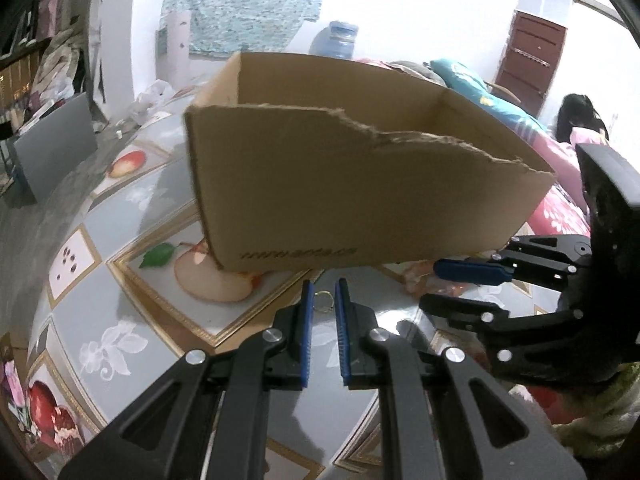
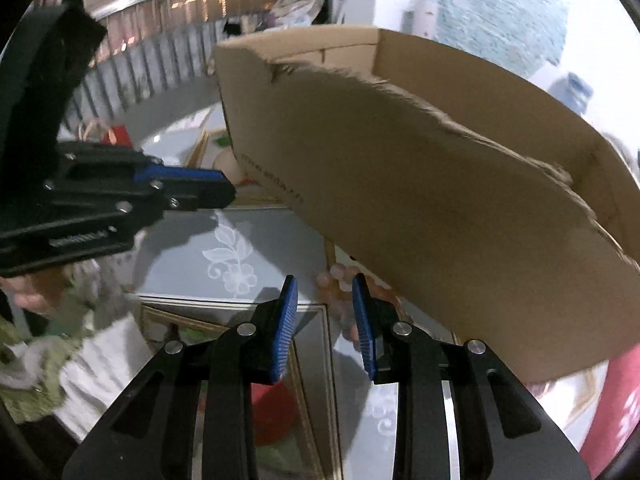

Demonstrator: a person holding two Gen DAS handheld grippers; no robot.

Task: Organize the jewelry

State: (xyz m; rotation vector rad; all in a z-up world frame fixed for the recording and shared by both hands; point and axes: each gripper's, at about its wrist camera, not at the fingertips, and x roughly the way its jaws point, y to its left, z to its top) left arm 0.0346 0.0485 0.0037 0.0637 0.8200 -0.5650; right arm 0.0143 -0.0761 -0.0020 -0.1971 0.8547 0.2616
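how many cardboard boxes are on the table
1. The cardboard box stands open-topped on the table, its near wall torn, just beyond the left gripper and right gripper. Others may be out of view.

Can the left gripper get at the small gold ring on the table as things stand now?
Probably yes. The gold ring lies on the bare table just ahead of the left gripper, short of the cardboard box, and nothing covers it. The gripper looks nearly closed and would have to open first.

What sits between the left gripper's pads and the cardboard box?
In the left wrist view, a small gold ring sits between the tips of the left gripper. Beyond it only bare patterned tabletop runs to the cardboard box.
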